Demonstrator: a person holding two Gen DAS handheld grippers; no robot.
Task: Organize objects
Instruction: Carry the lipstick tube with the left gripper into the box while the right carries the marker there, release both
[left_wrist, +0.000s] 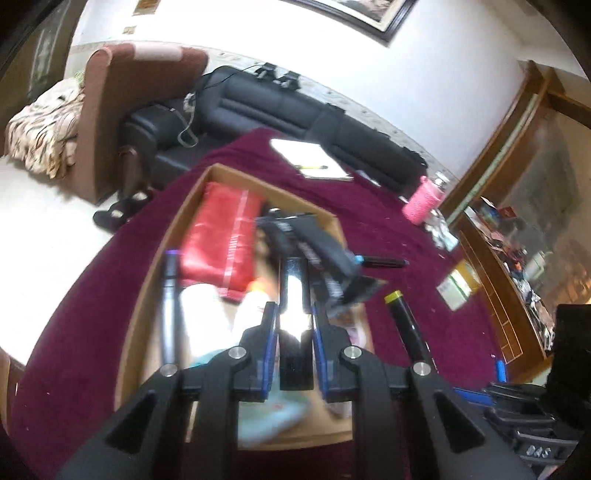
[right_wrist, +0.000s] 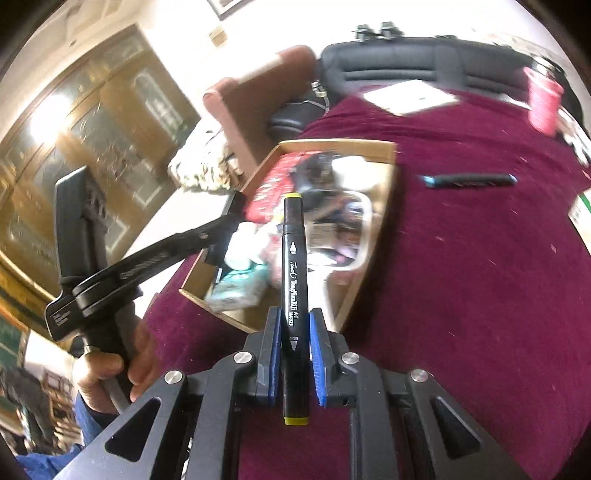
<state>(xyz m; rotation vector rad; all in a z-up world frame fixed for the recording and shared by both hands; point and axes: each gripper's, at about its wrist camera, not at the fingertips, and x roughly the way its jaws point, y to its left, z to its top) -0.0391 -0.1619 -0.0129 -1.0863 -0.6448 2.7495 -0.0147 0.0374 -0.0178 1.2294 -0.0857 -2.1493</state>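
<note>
My left gripper (left_wrist: 294, 308) is shut on a glossy black marker (left_wrist: 293, 280) and hangs over an open cardboard box (left_wrist: 184, 206) on the maroon cloth. My right gripper (right_wrist: 295, 312) is shut on a black art marker with yellow-green caps (right_wrist: 294, 258), near the box's (right_wrist: 384, 206) right wall. That marker (left_wrist: 404, 328) also shows in the left wrist view, right of the box. A blue-capped marker (left_wrist: 380, 262) (right_wrist: 469, 180) lies loose on the cloth. A purple-tipped marker (left_wrist: 170, 291) lies along the box's left wall.
The box holds a red pouch (left_wrist: 221, 236) and blurred oddments. A notebook (left_wrist: 310, 158), a pink bottle (left_wrist: 423, 201) and a small carton (left_wrist: 456, 288) sit on the cloth. A black sofa (left_wrist: 280, 103) stands behind; a cluttered wooden shelf (left_wrist: 509, 258) on the right. A hand (right_wrist: 107, 373) grips the left handle.
</note>
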